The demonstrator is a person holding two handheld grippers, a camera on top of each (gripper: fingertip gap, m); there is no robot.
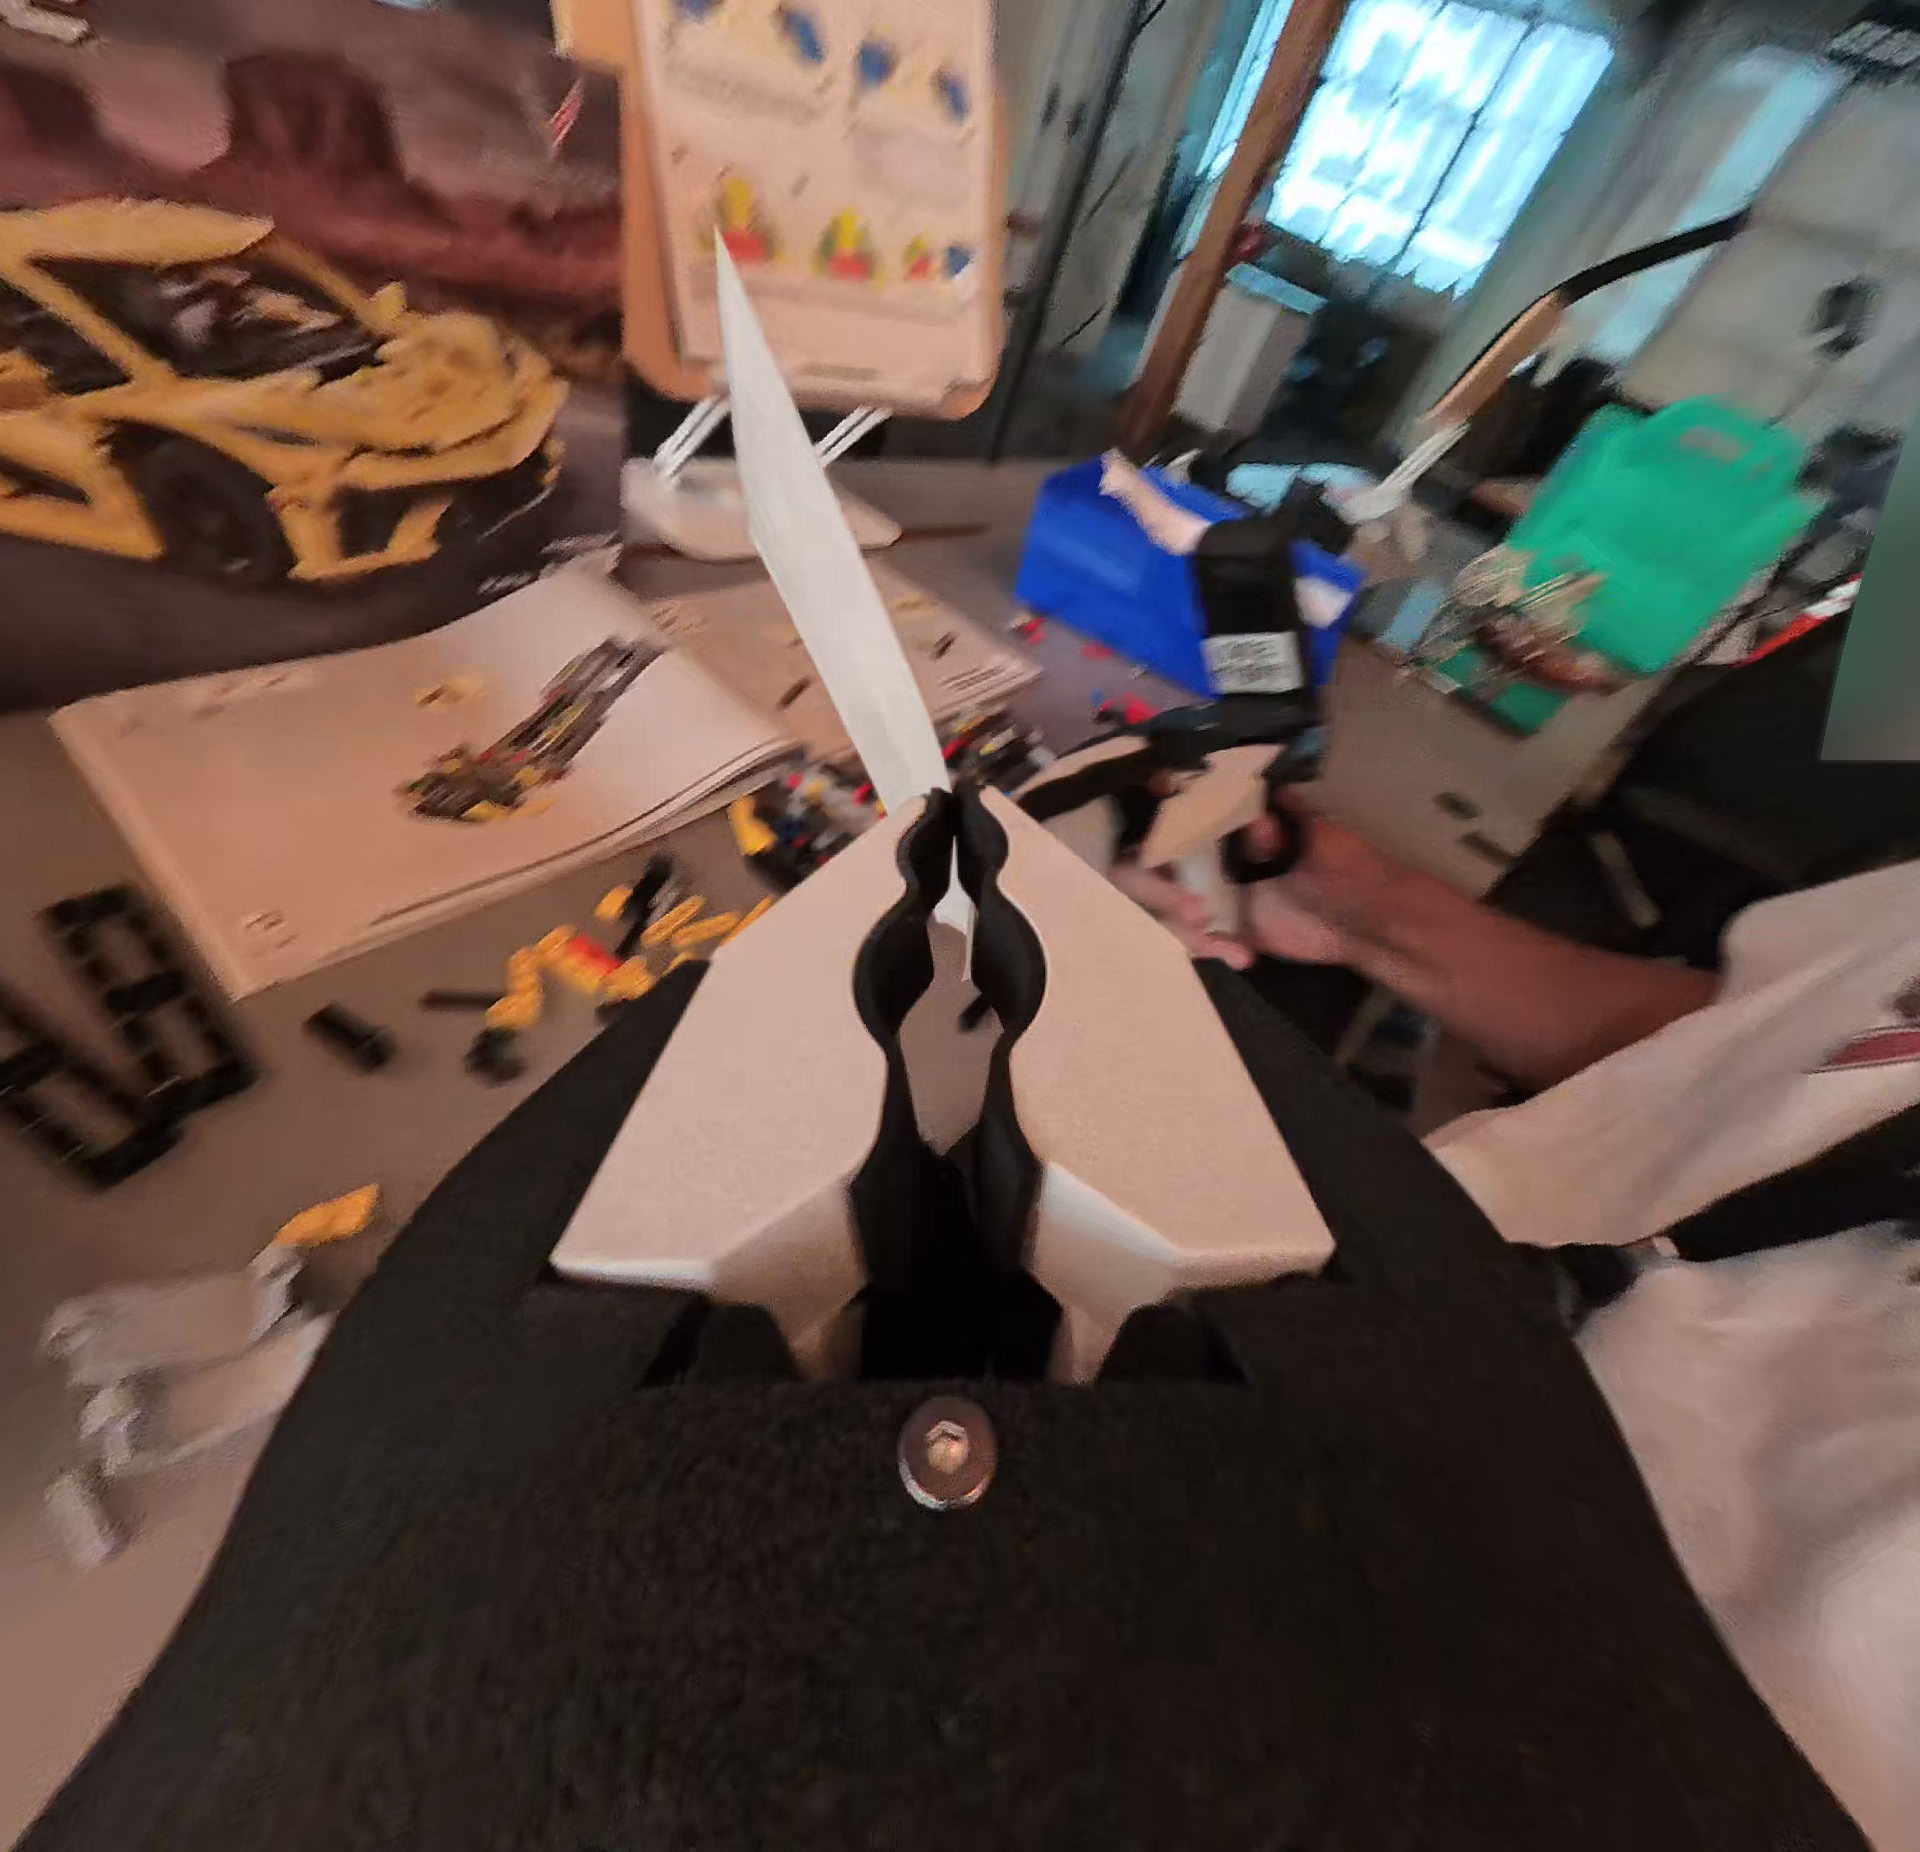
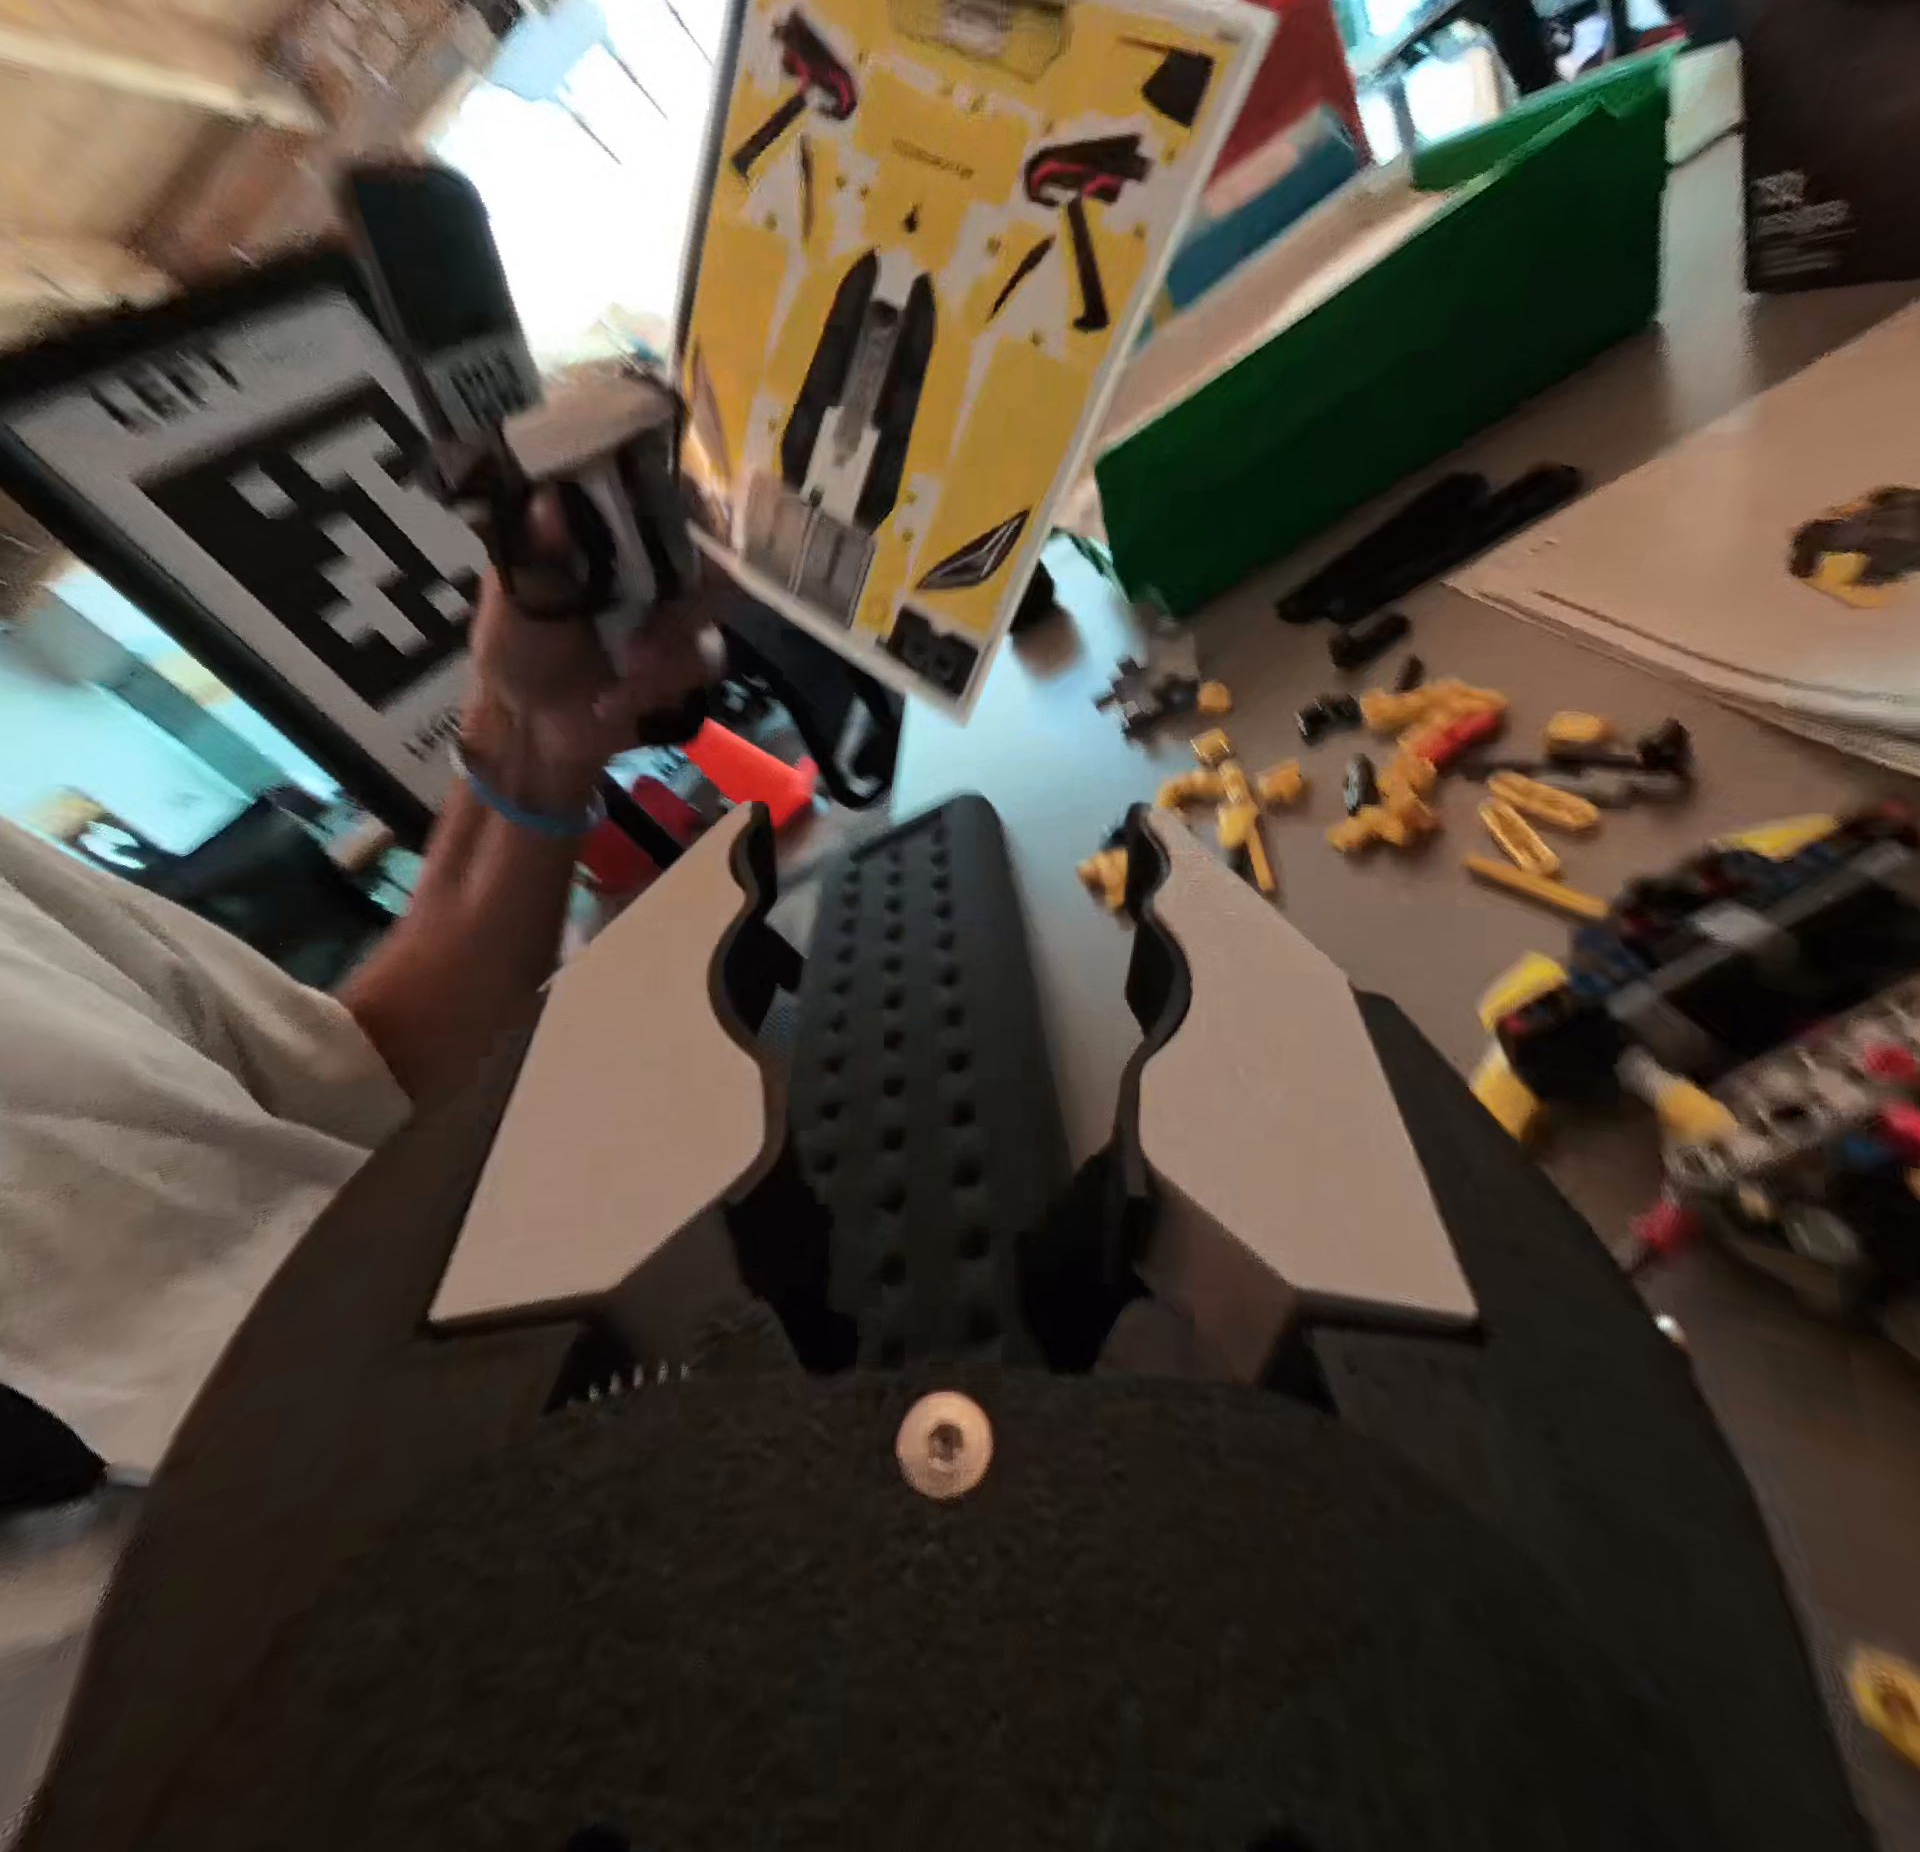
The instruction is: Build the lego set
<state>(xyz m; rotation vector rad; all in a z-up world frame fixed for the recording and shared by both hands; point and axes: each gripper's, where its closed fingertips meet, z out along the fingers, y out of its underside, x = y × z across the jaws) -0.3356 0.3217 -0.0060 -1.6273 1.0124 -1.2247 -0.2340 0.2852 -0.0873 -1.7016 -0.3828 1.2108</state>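
Observation:
My left gripper (image 1: 951,815) is shut on the bottom edge of a white sticker sheet (image 1: 821,535), held upright and seen edge-on. In the right wrist view the same sheet (image 2: 914,327) shows its yellow and black printed face, held up over the table by the left gripper (image 2: 623,514) in a hand. My right gripper (image 2: 951,836) is open and holds nothing; a black perforated surface (image 2: 935,1054) shows between its fingers. Loose yellow and black pieces (image 2: 1403,753) lie on the table, next to a partly built model (image 2: 1745,1023).
An open instruction booklet (image 1: 416,763) lies on the table before the set's box (image 1: 260,400). A page on a stand (image 1: 821,161), a blue bin (image 1: 1112,555) and a green box (image 2: 1351,389) stand behind. A black frame piece (image 1: 114,1033) lies at the left. Across from one pair of fingers to the other is roughly 15 cm.

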